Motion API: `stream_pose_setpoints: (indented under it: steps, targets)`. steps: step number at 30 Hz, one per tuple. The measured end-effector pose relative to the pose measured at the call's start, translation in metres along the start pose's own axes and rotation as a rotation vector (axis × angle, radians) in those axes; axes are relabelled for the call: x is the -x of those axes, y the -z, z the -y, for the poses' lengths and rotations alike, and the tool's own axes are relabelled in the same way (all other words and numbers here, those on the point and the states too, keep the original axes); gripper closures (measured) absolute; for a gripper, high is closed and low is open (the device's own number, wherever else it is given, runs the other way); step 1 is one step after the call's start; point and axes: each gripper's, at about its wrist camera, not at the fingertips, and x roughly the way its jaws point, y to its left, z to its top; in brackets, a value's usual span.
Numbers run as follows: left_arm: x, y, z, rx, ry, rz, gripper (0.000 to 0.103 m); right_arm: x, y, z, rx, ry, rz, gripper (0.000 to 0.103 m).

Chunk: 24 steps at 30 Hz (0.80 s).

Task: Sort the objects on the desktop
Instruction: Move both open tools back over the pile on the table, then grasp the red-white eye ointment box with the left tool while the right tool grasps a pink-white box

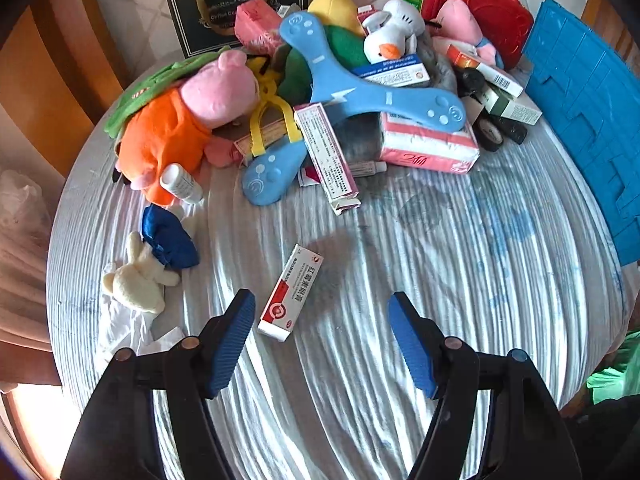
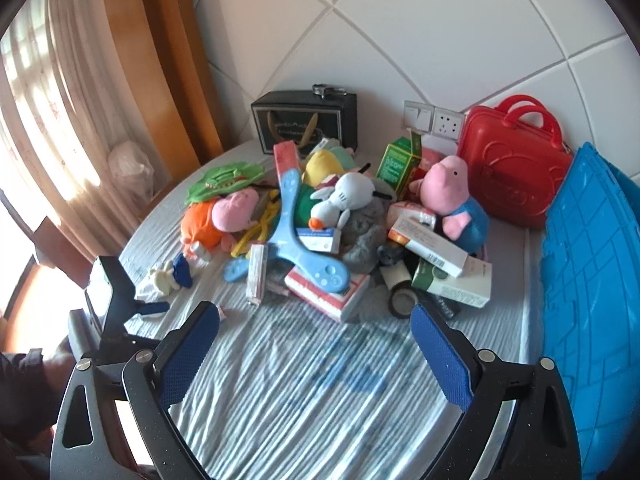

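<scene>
**Ann:** Left wrist view first, biggest to smallest: the striped tablecloth point(image 1: 400, 240) fills the frame, and I'll place everything off the blue boomerang point(image 1: 340, 92) in the heap. Right of it, at the table edge, lies the blue tray point(image 1: 580, 120), nothing visible in it. Behind the boomerang, to the right, stands the red case point(image 1: 488, 12), lid closed, contents hidden. Behind it on the left sits the black box point(image 1: 208, 12), shut too.

**Ben:** And the toys?

**Ann:** Orange-shirted pig plush point(image 1: 192, 120) left of the boomerang, white duck plush point(image 1: 392, 36) just behind it, pink tissue pack point(image 1: 428, 148) under its right arm.

**Ben:** Smaller stuff?

**Ann:** Red-and-white ointment box point(image 1: 290, 292) lies alone on the cloth, well in front of the boomerang, just beside the left gripper's point(image 1: 322, 312) left pad.

**Ben:** Held?

**Ann:** No. Jaws stand wide apart, nothing between them. From the right wrist view, the right gripper point(image 2: 316, 332) is likewise spread wide and empty, over bare cloth in front of the boomerang.
</scene>
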Motion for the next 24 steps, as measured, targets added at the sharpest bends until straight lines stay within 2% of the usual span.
stream_pose_setpoints:
  steps: [3, 5, 8, 10, 15, 19, 22, 24]
  targets:
    - [-0.027, -0.003, -0.009, -0.026, -0.005, -0.014, 0.035, -0.022, 0.002, -0.008, 0.006, 0.01, -0.037, 0.005]
    - [-0.046, -0.003, -0.013, -0.048, -0.017, -0.049, 0.041, -0.039, 0.002, -0.014, 0.013, 0.015, -0.059, 0.005]
    - [-0.071, 0.002, -0.017, -0.073, -0.008, -0.106, 0.054, -0.068, 0.0, -0.021, 0.021, 0.011, -0.088, 0.005]
    - [-0.081, 0.009, -0.022, -0.071, 0.009, -0.127, 0.074, -0.092, -0.002, -0.025, 0.016, 0.003, -0.114, 0.005]
    - [-0.073, 0.025, -0.035, -0.017, 0.076, -0.09, 0.076, -0.153, -0.005, -0.044, -0.007, -0.053, -0.173, 0.005]
    - [-0.061, 0.045, -0.05, 0.038, 0.093, -0.079, 0.076, -0.198, -0.006, -0.065, -0.011, -0.128, -0.198, 0.006]
    - [-0.049, 0.062, -0.057, 0.077, 0.09, -0.07, 0.076, -0.228, -0.009, -0.076, -0.051, -0.206, -0.208, 0.011]
    - [-0.04, 0.073, -0.061, 0.105, 0.086, -0.056, 0.076, -0.25, -0.01, -0.084, -0.038, -0.21, -0.222, 0.017]
